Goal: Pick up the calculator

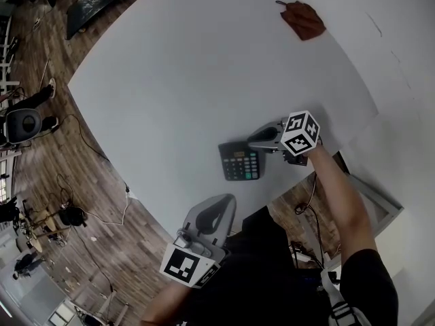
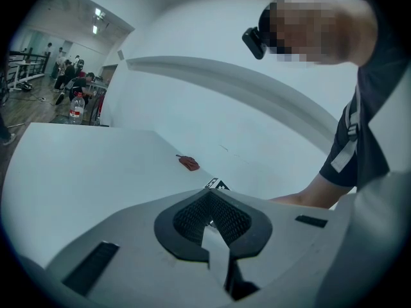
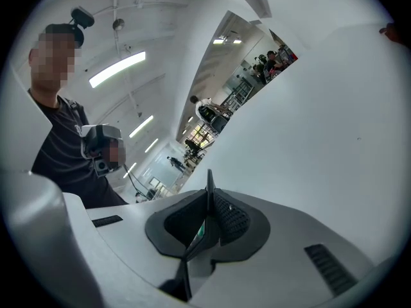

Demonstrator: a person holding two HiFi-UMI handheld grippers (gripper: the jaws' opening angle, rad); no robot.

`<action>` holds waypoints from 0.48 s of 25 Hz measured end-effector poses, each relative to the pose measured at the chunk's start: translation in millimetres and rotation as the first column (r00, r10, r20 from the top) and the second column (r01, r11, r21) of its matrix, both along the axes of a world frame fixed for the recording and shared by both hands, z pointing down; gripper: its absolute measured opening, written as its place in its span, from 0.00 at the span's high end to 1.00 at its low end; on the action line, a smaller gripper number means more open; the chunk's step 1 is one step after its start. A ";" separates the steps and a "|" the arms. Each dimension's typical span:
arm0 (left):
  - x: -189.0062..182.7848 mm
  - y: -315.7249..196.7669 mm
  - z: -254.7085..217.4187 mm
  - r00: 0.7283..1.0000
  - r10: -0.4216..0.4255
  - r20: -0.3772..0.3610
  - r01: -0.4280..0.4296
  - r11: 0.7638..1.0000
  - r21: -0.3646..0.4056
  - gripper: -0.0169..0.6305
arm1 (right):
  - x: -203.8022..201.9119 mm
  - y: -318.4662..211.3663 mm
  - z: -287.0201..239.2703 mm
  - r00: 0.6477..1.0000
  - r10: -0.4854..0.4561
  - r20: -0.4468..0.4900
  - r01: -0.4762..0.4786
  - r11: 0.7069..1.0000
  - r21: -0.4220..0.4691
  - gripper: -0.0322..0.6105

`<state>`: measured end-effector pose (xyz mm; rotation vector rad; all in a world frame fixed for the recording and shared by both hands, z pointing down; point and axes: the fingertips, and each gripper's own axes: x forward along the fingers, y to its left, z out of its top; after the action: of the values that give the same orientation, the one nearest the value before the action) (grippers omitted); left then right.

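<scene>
A black calculator (image 1: 239, 161) with a green key lies near the front edge of the white table (image 1: 190, 66). My right gripper (image 1: 257, 141) is at its upper right corner, with its jaws closed over that edge. The right gripper view shows the calculator (image 3: 208, 191) edge on as a thin dark slab, clamped between the pads of the right gripper (image 3: 207, 220). My left gripper (image 1: 216, 212) hangs below the table's front edge, close to the person's body. In its own view the left gripper (image 2: 210, 226) is shut with nothing in it.
A red-brown cloth (image 1: 302, 19) lies at the table's far right, and shows as the cloth (image 2: 189, 162) from the left gripper. Beyond the table's left edge are wooden floor, cables and a dark chair (image 1: 24, 124). A white wall runs along the right.
</scene>
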<state>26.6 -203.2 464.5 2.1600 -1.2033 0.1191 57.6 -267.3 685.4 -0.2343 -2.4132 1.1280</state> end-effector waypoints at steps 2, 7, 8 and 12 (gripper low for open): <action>-0.2 -0.6 -1.9 1.000 -0.006 -0.008 0.006 1.000 0.010 0.96 | 0.6 -1.0 -4.5 1.000 0.023 0.019 -0.023 0.999 -0.025 0.88; -5.3 7.5 -3.2 1.000 -0.009 0.007 0.009 1.000 0.011 0.96 | 1.3 -7.0 -26.9 0.988 0.128 0.085 -0.120 0.988 -0.095 0.88; -6.4 8.6 -5.1 1.000 -0.010 0.007 0.010 1.000 0.016 0.96 | 1.3 -8.3 -32.9 0.983 0.154 0.096 -0.144 0.984 -0.104 0.88; -14.0 14.2 -14.7 1.000 -0.012 0.017 0.011 0.999 0.037 0.96 | 0.2 -8.6 -61.4 0.957 0.258 0.130 -0.243 0.963 -0.119 0.88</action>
<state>12.6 -189.0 449.7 2.1881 -1.2366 0.1113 57.8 -275.9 624.0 -0.0425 -2.5701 1.3915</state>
